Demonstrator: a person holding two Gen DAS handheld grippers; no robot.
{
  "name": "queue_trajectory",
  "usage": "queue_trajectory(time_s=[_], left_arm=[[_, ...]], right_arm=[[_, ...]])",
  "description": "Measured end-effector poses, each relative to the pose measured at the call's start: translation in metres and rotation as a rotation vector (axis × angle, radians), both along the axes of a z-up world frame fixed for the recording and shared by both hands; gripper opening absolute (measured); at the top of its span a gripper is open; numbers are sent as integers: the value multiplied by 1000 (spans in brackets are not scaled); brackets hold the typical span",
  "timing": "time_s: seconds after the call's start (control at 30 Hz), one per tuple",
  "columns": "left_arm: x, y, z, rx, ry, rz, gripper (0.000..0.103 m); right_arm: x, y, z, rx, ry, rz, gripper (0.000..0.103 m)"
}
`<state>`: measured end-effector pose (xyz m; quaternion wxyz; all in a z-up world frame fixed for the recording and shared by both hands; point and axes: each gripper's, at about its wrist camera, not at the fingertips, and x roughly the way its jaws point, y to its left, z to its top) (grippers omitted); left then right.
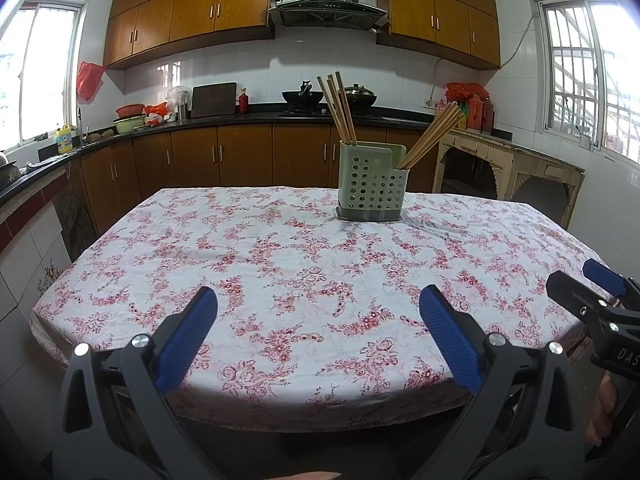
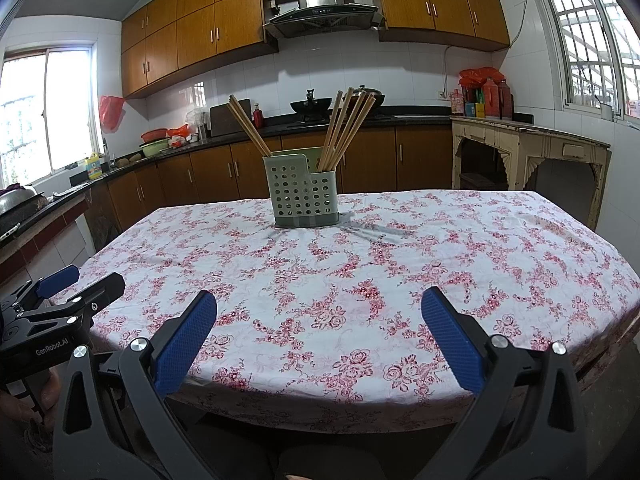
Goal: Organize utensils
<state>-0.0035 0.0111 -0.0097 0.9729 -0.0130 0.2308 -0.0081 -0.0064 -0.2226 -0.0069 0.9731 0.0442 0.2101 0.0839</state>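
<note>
A grey-green perforated utensil holder (image 1: 372, 188) (image 2: 305, 192) stands upright on the far middle of the table. It has two compartments. Wooden chopsticks (image 1: 340, 108) (image 2: 248, 126) lean left out of its taller left compartment. More chopsticks (image 1: 434, 136) (image 2: 346, 128) lean right out of its lower right compartment. My left gripper (image 1: 318, 300) is open and empty above the near table edge. It also shows in the right wrist view (image 2: 80, 284). My right gripper (image 2: 319, 300) is open and empty beside it. It also shows in the left wrist view (image 1: 584, 280).
The table wears a white cloth with red flowers (image 1: 280, 264) (image 2: 400, 264). Kitchen counters with wooden cabinets (image 1: 240, 156) run behind and to the left. An old cream side table (image 1: 508, 168) (image 2: 528, 152) stands at the back right.
</note>
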Motion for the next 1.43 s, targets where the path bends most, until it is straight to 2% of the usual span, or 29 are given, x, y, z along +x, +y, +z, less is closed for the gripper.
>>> queue_trajectory(time_s=[1.43], left_arm=[[-1, 0, 2, 3, -9, -2, 99]], right_arm=[[0, 0, 1, 1, 1, 0, 101]])
